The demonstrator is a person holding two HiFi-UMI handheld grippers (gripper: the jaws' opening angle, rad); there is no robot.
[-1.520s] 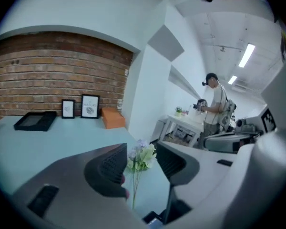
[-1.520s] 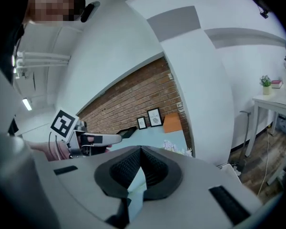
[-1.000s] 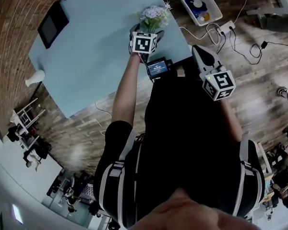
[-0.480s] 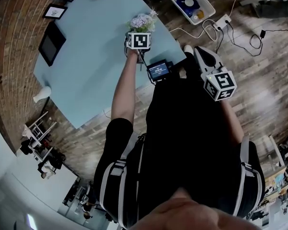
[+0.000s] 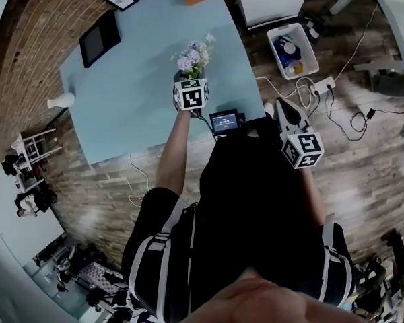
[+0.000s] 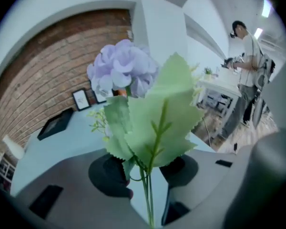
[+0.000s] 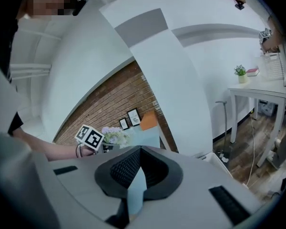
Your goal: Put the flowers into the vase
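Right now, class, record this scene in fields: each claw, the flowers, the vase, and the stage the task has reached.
left side: left claw has just been closing, now shut on the stems of the flowers
right side: right claw shut, empty, off the table
flowers: purple blooms, green leaves, upright over the table
vase: white vase near the table's left edge in the head view, apart from the flowers
stage: flowers gripped, not yet in the vase

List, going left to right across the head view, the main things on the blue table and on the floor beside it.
white vase → black frame → flowers → small screen → white bin
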